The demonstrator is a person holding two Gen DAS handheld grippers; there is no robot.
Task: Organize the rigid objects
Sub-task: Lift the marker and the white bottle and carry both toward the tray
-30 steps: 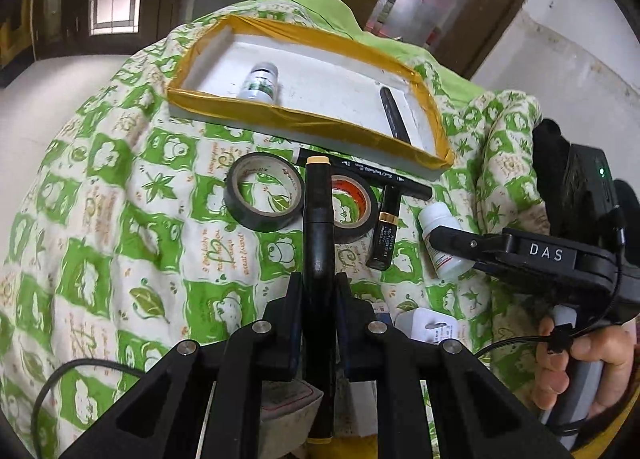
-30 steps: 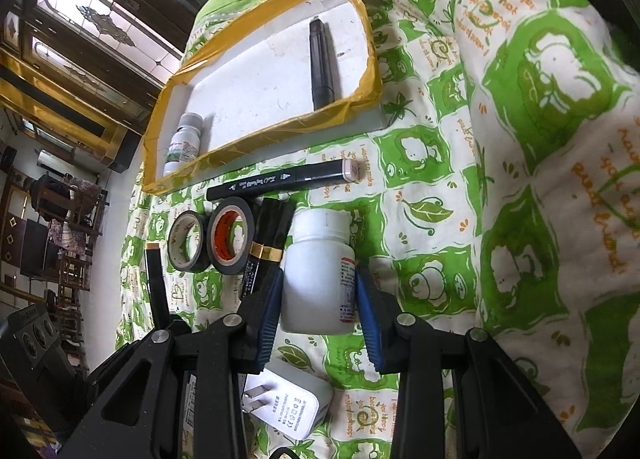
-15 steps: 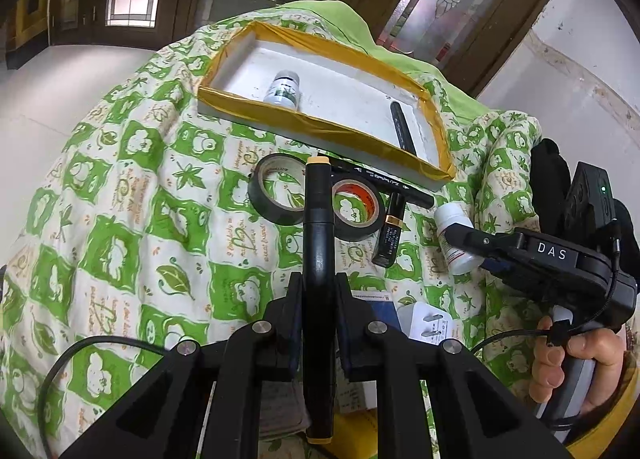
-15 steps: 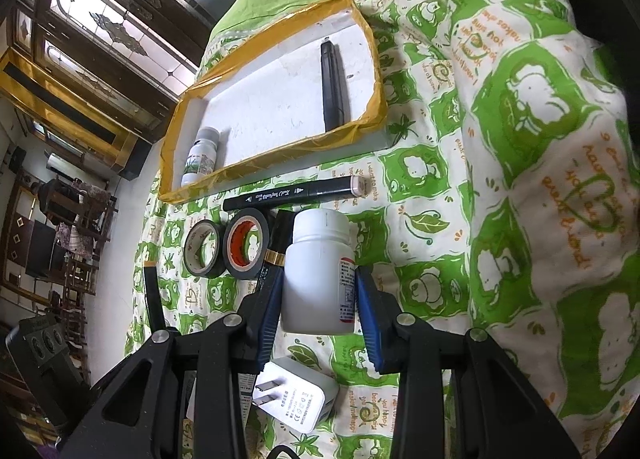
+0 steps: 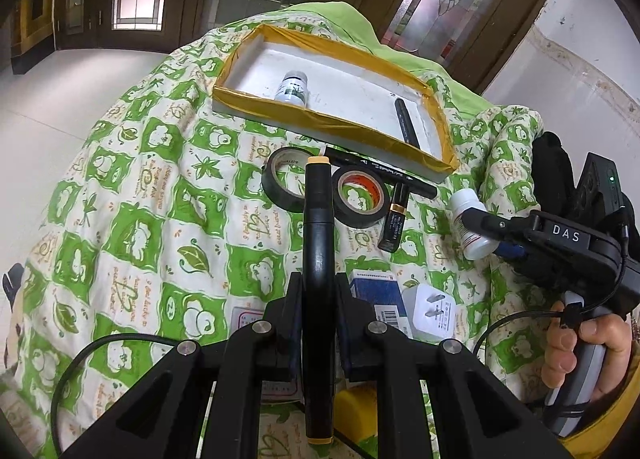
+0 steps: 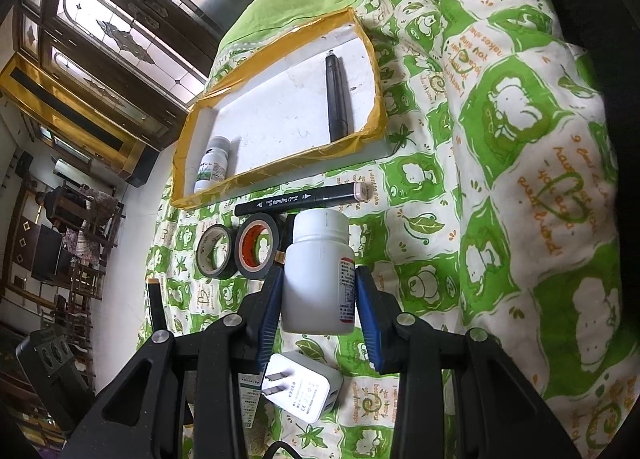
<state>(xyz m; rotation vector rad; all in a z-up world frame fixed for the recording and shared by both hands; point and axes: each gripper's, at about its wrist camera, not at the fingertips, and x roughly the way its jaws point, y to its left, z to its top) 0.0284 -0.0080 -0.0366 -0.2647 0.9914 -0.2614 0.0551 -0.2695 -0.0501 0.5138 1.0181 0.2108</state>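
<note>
White pill bottle (image 6: 319, 273): clamped upright between the blue pads of the right gripper (image 6: 319, 291), cap pointing away from the camera, printed label on its right side; held clear above the quilt.
Right gripper: jaws closed part-way, pinching the bottle from both sides; in the left wrist view it (image 5: 486, 233) reaches in from the right, and a hand (image 5: 580, 347) wraps its grey handle.
Black marker (image 5: 318, 259): pinched between the fingers of the left gripper (image 5: 318, 299), lying along the gripper's line, orange cap end pointing towards the tape rolls and its other orange end sticking back under the camera.
Left gripper: jaws pressed tight on the marker's barrel.
Tray (image 5: 316, 115): white foam, rim wrapped in yellow tape, at the far side of the quilt; it holds a small green-labelled bottle (image 5: 293, 88) near its left end and a black pen (image 5: 406, 123) near its right end.
Long marker (image 6: 300, 199): lies on the quilt just in front of the tray's near wall, parallel to it, pale cap to the right.
Tape rolls: two black ones side by side, one with a pale core (image 6: 216, 253), one with a red core (image 6: 258, 247), just in front of the long marker.
Lipstick tube (image 5: 394, 223): black with a gold band, right of the red-core roll.
White plug charger (image 6: 302, 387): on the quilt below the held bottle.
Blue box (image 5: 376, 291): beside the charger, partly hidden by the left gripper.
Quilt (image 6: 500, 131): green-and-white, cartoon print, covers the whole surface.
</note>
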